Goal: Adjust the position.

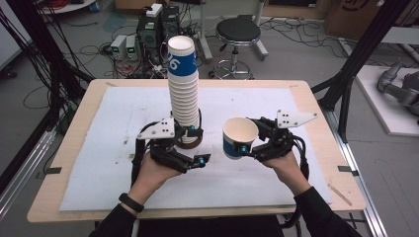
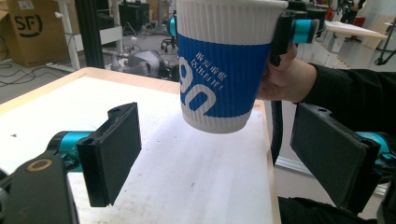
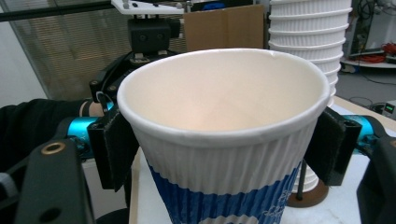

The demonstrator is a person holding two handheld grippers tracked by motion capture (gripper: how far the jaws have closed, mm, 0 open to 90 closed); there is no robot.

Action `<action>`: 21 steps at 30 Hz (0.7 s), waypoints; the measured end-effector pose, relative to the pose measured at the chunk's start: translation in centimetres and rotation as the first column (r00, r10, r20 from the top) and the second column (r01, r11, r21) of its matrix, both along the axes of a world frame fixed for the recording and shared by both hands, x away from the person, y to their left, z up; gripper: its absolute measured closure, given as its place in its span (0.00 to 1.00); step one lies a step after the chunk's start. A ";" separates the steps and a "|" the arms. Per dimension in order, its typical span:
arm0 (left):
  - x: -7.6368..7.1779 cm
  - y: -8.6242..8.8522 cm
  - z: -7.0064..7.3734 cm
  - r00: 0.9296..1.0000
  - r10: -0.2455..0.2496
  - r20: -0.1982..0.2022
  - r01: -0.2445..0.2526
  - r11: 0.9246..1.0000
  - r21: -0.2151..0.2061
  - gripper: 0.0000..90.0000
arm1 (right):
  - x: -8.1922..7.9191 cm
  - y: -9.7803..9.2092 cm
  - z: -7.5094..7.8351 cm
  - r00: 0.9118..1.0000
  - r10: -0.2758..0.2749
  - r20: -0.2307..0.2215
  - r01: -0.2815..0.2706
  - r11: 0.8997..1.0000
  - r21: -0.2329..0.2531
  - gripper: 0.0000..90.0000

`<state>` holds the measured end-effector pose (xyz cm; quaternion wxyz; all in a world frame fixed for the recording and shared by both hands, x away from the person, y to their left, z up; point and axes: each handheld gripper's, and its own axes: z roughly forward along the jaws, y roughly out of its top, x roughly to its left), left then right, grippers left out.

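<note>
A tall stack of white ribbed paper cups [image 1: 183,89] with a blue band at the top stands on a brown coaster [image 1: 189,143] mid-table. My right gripper [image 1: 243,136] is shut on a single blue-and-white cup [image 1: 239,137], held upright above the mat to the right of the stack. In the right gripper view its pads [image 3: 114,148] press both sides of the empty cup [image 3: 224,154], with the stack [image 3: 310,42] behind. My left gripper [image 1: 201,146] is open beside the stack's base. Its jaws [image 2: 219,154] hold nothing; the held cup [image 2: 224,70] hangs beyond them.
A white mat [image 1: 123,148] covers the wooden table [image 1: 64,197]. Behind the table are a black stool [image 1: 237,32], electronics boxes [image 1: 158,29] and cables on the floor. Black frame posts [image 1: 356,64] stand at the right.
</note>
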<state>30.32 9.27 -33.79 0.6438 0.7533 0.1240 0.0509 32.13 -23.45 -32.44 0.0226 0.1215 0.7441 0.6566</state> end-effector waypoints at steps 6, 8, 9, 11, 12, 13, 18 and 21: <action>-0.1 1.0 0.1 1.000 0.017 0.003 -0.017 1.000 -0.004 0.18 | 0.1 -0.7 0.0 1.000 -0.019 0.011 0.019 1.000 -0.009 0.24; -0.1 1.4 0.1 0.999 0.034 0.007 -0.034 0.999 -0.002 0.18 | 0.1 -1.0 -0.1 1.000 -0.026 0.011 0.026 1.000 -0.014 0.24; -0.1 1.6 0.1 0.999 0.042 0.010 -0.042 0.999 0.003 0.18 | 0.1 -1.2 -0.1 1.000 -0.027 0.010 0.027 1.000 -0.015 0.24; -0.1 2.1 0.1 0.998 0.059 0.002 -0.059 0.998 -0.002 0.18 | 0.1 -1.6 -0.1 0.999 -0.040 0.008 0.040 0.999 -0.018 0.24; -0.1 2.3 0.1 0.998 0.062 0.003 -0.062 0.998 0.000 0.18 | 0.1 -1.9 -0.2 0.999 -0.041 0.004 0.041 0.999 -0.015 0.24; -0.2 2.5 0.1 0.998 0.069 0.004 -0.069 0.998 -0.006 0.18 | 0.2 -2.0 -0.2 0.999 -0.049 0.013 0.050 0.999 -0.014 0.24; -0.4 3.3 0.6 0.998 0.070 0.006 -0.069 0.997 -0.028 0.18 | 0.2 -2.9 -0.4 0.998 -0.068 0.009 0.068 0.998 -0.012 0.24; -0.6 3.5 0.8 0.997 0.073 0.012 -0.073 0.997 -0.039 0.18 | 0.2 -3.1 -0.4 0.997 -0.072 0.008 0.073 0.997 -0.013 0.24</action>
